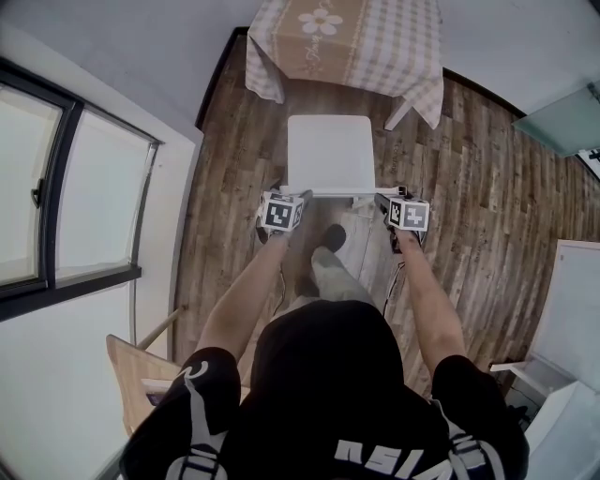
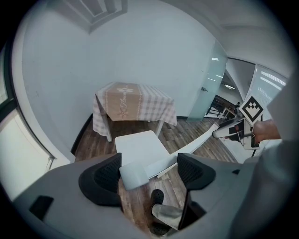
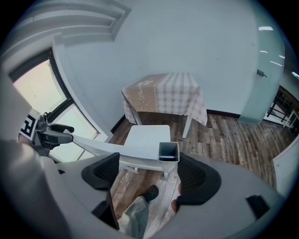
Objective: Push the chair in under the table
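- The left tongs are wide apart. The left end of the chair's top rail sits between them, close against the left pad, with a clear gap to the other pad.
- The right tongs are also wide apart. The rail's right end, an open square tube, sits between them, right beside the right pad, and the other pad stands well clear of it.
- Neither pair of tongs is clamped on the rail; whether a pad actually touches it cannot be told.
- The white chair stands on the wooden floor, directly in front of the person, its back toward them and its seat pointing away.
- Both tongs are at the top of the chair's back, one at each end, level with each other.
- Just beyond the seat is the tabletop, covered by a checked cloth that hangs down over its sides.
- The seat is out in the open, not under the tabletop; its far edge lies near the cloth's hem.
- One of the person's shoes is on the floor just behind the chair, between the two tongs.
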Demonstrator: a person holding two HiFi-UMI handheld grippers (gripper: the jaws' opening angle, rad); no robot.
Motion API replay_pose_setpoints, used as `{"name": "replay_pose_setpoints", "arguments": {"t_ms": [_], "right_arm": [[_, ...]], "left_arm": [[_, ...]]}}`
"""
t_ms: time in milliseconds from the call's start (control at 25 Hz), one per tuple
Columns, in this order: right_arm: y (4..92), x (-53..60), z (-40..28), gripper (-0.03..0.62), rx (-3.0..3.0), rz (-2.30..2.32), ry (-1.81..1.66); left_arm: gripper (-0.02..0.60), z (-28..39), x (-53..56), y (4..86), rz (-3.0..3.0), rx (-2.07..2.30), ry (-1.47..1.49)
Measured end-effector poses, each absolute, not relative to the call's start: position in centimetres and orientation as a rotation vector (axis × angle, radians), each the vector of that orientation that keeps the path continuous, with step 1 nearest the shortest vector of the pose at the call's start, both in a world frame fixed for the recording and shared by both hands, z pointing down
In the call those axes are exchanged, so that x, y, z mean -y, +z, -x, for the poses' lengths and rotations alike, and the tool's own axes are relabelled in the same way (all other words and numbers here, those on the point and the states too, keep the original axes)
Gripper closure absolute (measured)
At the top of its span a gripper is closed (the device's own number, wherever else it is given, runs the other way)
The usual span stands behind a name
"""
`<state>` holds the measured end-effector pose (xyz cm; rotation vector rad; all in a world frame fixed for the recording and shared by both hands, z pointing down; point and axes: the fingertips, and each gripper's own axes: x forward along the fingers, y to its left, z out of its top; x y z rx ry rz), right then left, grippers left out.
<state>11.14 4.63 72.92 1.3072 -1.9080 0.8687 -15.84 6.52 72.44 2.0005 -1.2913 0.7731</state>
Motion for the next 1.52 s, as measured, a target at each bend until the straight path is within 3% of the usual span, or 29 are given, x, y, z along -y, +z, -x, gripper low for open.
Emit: {"name": "replay_pose_setpoints", "arguments": {"t_ms": [1520], "right_arm": [[73.1, 14.5, -11.5, 0.203, 1.899, -1.307, 0.933]], "left_arm": [[0.2, 15.8, 14.6, 72.1, -1.983, 1.27, 0.882]]}}
